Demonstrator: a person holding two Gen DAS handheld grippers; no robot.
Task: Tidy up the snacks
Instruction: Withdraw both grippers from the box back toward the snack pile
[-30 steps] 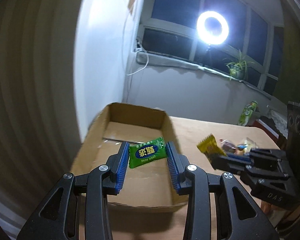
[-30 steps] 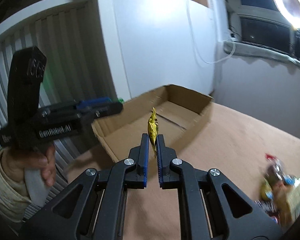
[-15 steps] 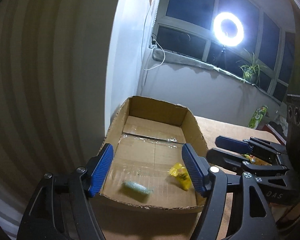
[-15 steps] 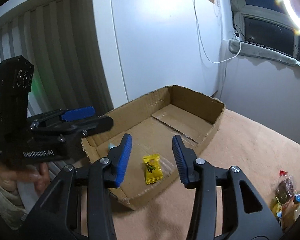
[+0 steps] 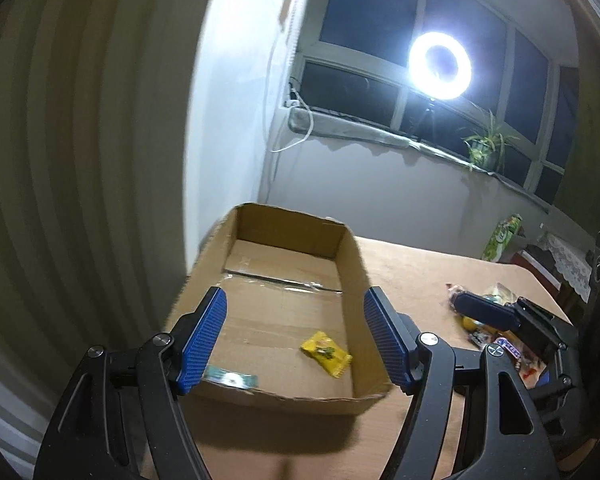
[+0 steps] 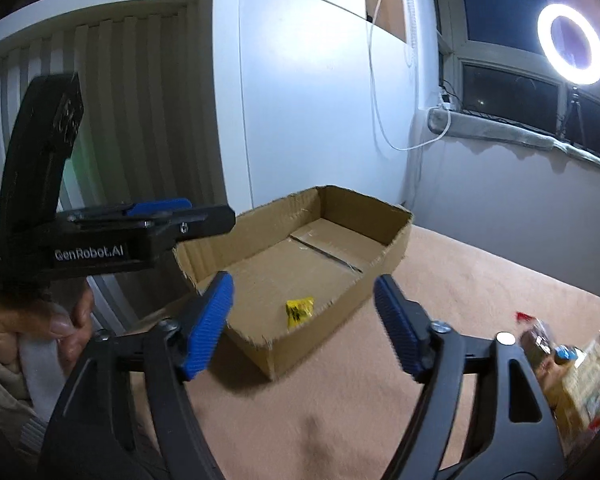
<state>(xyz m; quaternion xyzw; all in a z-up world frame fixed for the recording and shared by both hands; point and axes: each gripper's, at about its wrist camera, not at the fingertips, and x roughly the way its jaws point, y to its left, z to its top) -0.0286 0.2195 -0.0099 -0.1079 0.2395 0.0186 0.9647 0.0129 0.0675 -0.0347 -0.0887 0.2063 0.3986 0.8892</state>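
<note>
The left gripper has its blue fingers spread wide with nothing between them; its jaws have just been opening. The right gripper is also wide and empty, its jaws having just opened further. A second ago each gripper pinched a sweet; now both sweets lie in the cardboard box. The yellow candy rests on the box floor near the right wall. The green candy lies flat near the front left corner, partly hidden behind the left finger. Two snacks appear to be sorted, and both grippers are free for the next pick.

The box sits on a tan surface against a white wall. The remaining pile of snacks lies on the surface well to the right of the box, blurred in the right wrist view. In the left wrist view, the right gripper is just in front of that pile. A hand holds the left gripper's handle at the left edge. A ring light glares from the dark window behind.
</note>
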